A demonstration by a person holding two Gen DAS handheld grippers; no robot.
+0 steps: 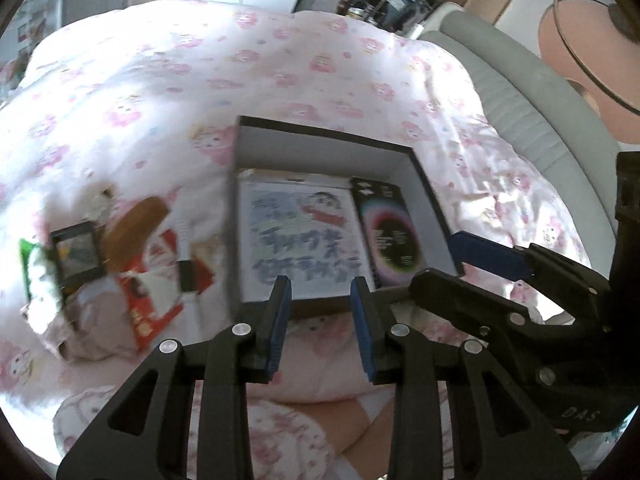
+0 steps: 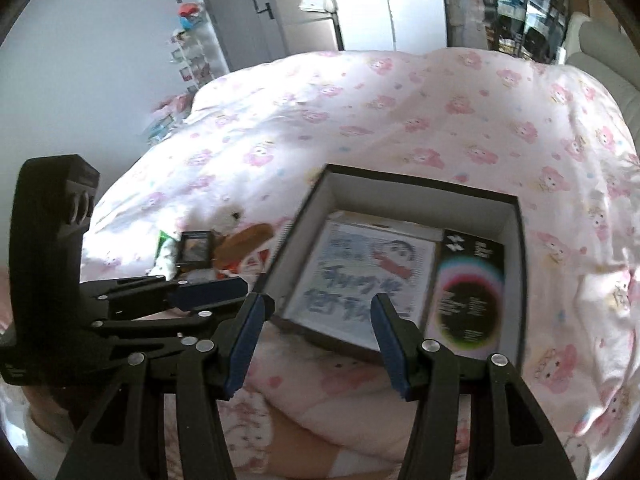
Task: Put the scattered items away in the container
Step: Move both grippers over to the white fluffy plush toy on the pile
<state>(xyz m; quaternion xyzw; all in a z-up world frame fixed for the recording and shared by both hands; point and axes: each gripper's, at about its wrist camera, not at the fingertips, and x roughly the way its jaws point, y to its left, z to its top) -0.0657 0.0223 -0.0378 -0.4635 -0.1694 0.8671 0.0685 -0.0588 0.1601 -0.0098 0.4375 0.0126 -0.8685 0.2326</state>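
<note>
An open dark box [image 1: 430,192] [image 2: 520,248] with white inner walls sits on the bed. Inside lie a cartoon-cover booklet [image 1: 300,236] [image 2: 360,276] and a black rainbow-ring card [image 1: 392,236] [image 2: 468,296]. Left of the box lies a pile: a small black frame [image 1: 78,256] [image 2: 195,250], a brown oblong item [image 1: 136,228] [image 2: 244,242], a red packet [image 1: 156,280], a black-and-white pen [image 1: 186,272], a green-white packet [image 1: 34,276]. My left gripper [image 1: 320,320] is open and empty before the box's near edge. My right gripper [image 2: 316,340] is open and empty, also at the near edge.
The bed is covered by a rumpled pink-patterned quilt [image 1: 200,80] [image 2: 400,112]. A grey padded headboard [image 1: 532,112] runs along the right. A grey door [image 2: 244,8] and shelves stand beyond the bed. Each gripper shows in the other's view, right [image 1: 520,280], left [image 2: 140,300].
</note>
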